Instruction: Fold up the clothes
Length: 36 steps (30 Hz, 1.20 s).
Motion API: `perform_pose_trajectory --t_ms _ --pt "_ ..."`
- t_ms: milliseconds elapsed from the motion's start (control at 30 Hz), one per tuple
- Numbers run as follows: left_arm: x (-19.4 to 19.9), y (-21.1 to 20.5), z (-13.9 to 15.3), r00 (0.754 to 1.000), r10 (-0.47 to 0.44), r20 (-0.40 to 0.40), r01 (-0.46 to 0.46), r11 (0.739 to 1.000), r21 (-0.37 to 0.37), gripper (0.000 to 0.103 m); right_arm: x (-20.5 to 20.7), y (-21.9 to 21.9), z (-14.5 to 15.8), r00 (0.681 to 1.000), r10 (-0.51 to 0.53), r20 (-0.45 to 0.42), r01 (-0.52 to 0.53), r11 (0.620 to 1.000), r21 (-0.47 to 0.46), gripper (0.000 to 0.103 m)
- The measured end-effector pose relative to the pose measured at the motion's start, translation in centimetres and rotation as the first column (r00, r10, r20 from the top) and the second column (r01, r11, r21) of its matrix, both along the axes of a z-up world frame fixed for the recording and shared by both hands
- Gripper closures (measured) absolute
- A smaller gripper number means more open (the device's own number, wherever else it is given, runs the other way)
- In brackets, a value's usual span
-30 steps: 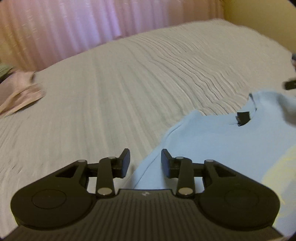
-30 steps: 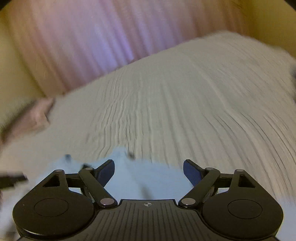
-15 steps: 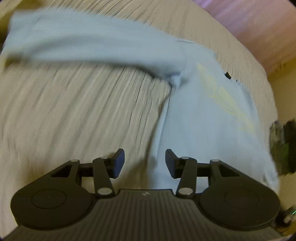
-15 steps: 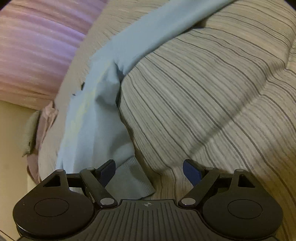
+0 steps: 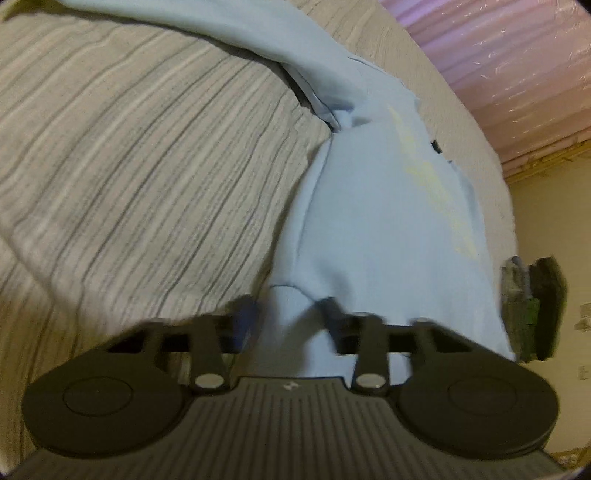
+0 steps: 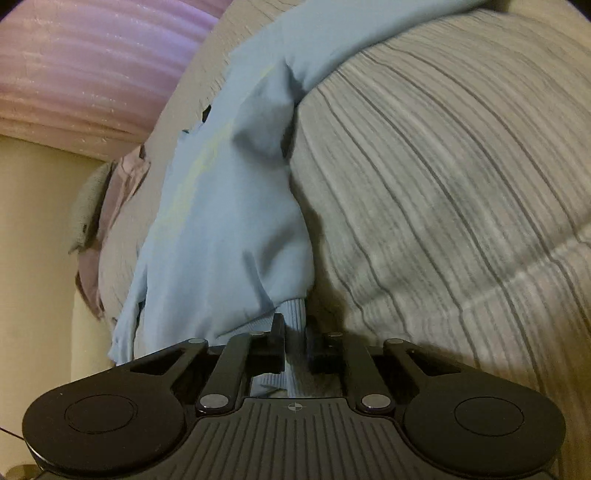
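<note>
Now right hand-held gripper (image 6: pixel 294 349) clamps sweatshirt (image 6: pixel 229 229) hem; left hand-held gripper (image 5: pixel 290 321) parted

Pale blue sweatshirt (image 5: pixel 369 229), grey-striped bedspread (image 5: pixel 129 166)

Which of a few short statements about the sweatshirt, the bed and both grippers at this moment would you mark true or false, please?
1. The right gripper is shut on the ribbed hem of the light blue sweatshirt. True.
2. The left gripper is clamped shut on the fabric. False: its fingers stand apart, with the sweatshirt between them.
3. The sweatshirt lies on a striped bedcover. True.
4. The sweatshirt is already folded into a neat square. False: it lies spread out with a sleeve stretched away.
5. The curtain is green. False: it is pinkish purple.
</note>
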<state>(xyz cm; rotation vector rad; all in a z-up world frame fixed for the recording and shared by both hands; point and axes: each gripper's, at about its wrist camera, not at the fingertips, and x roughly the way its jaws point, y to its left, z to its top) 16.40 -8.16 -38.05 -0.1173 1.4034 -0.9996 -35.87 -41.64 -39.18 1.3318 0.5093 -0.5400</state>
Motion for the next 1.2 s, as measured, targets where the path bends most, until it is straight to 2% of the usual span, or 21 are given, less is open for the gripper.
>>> perform_pose_trajectory --t_ms 33,100,233,333,433,467,500,533,567,633,700,767,800,833,900,933,967,1067,1100,1133,1200 --pt "0.2 0.0 0.1 1.0 -0.006 -0.01 0.006 1.0 -0.003 0.099 -0.3 0.1 1.1 1.0 -0.008 0.013 0.008 1.0 -0.004 0.098" --pt "0.5 0.3 1.1 1.0 -0.029 -0.006 0.029 0.999 -0.027 0.101 -1.3 0.6 3.8 0.999 -0.02 0.051 0.021 1.0 -0.014 0.098" --pt "1.1 1.9 4.8 0.998 -0.068 -0.01 0.067 0.992 -0.111 0.101 -2.7 1.4 6.4 0.999 -0.021 -0.038 0.02 1.0 -0.016 0.099" --pt "0.4 1.9 4.7 0.994 -0.111 -0.012 0.11 0.991 -0.076 0.101 -2.6 1.6 4.7 0.986 -0.027 -0.165 0.032 0.999 0.024 0.098" --pt "-1.3 0.4 3.0 0.984 -0.175 0.035 0.174 0.984 0.028 0.1 -1.4 2.2 3.2 0.959 0.004 -0.282 0.006 0.999 0.032 0.098" --pt "-1.9 -0.3 2.4 0.978 -0.198 0.059 0.194 0.978 0.072 0.1 -0.9 2.4 3.0 0.946 0.014 -0.323 -0.006 1.0 0.025 0.089" --pt "-2.4 -0.7 1.8 0.971 -0.222 0.091 0.21 0.97 0.12 0.097 -0.5 2.6 3.2 0.93 0.018 -0.366 -0.017 1.0 0.007 0.07" --pt "-2.8 -0.9 1.4 0.963 -0.243 0.112 0.223 0.96 0.168 0.091 -0.2 2.8 4.1 0.909 0.011 -0.416 -0.027 0.999 -0.033 0.059" --pt "-3.1 -1.0 1.2 0.956 -0.263 0.132 0.233 0.95 0.209 0.09 0.2 3.0 5.1 0.886 0.001 -0.464 -0.039 0.997 -0.072 0.043" --pt "-3.4 -1.4 2.1 0.942 -0.288 0.174 0.243 0.94 0.239 0.083 1.1 3.9 7.7 0.846 -0.038 -0.533 -0.095 0.971 -0.221 0.042" --pt "-3.8 -2.1 3.7 0.916 -0.301 0.265 0.237 0.94 0.247 0.083 2.5 5.0 9.8 0.828 -0.075 -0.556 -0.162 0.917 -0.364 0.042" --pt "-4.2 -2.9 5.4 0.882 -0.311 0.355 0.229 0.939 0.256 0.083 4.8 5.9 10.4 0.819 -0.068 -0.57 -0.243 0.859 -0.451 0.042" --pt "-4.4 -3.3 6.2 0.861 -0.316 0.398 0.225 0.939 0.26 0.083 5.9 6.4 10.0 0.814 -0.049 -0.579 -0.281 0.839 -0.466 0.042" --pt "-4.6 -3.7 6.9 0.842 -0.321 0.433 0.225 0.94 0.259 0.083 6.8 6.8 9.1 0.805 -0.023 -0.592 -0.315 0.83 -0.461 0.042" --pt "-5.5 -5.0 6.3 0.833 -0.335 0.441 0.245 0.937 0.248 0.082 8.4 7.6 7.4 0.781 0.026 -0.624 -0.378 0.816 -0.438 0.042" --pt "-6.1 -5.8 5.8 0.831 -0.343 0.438 0.254 0.935 0.249 0.082 8.5 8.1 6.3 0.757 0.053 -0.652 -0.4 0.826 -0.397 0.042" --pt "-6.6 -6.5 5.2 0.831 -0.351 0.432 0.26 0.931 0.255 0.082 8.5 8.6 5.5 0.733 0.078 -0.676 -0.421 0.832 -0.36 0.042" --pt "-8.1 -6.7 2.9 0.847 -0.37 0.382 0.245 0.909 0.339 0.081 7.2 10.5 5.5 0.662 0.133 -0.737 -0.479 0.831 -0.281 0.042" --pt "-8.7 -6.1 3.1 0.843 -0.369 0.391 0.235 0.907 0.35 0.081 6.8 11.0 5.5 0.642 0.155 -0.751 -0.49 0.837 -0.246 0.041" --pt "-9.2 -5.5 3.3 0.842 -0.372 0.391 0.228 0.902 0.367 0.081 6.4 11.0 5.6 0.632 0.183 -0.753 -0.483 0.853 -0.198 0.041" --pt "-10.4 -4.4 3.9 0.859 -0.389 0.333 0.225 0.871 0.437 0.079 5.3 11.0 6.3 0.616 0.227 -0.754 -0.467 0.876 -0.119 0.041"
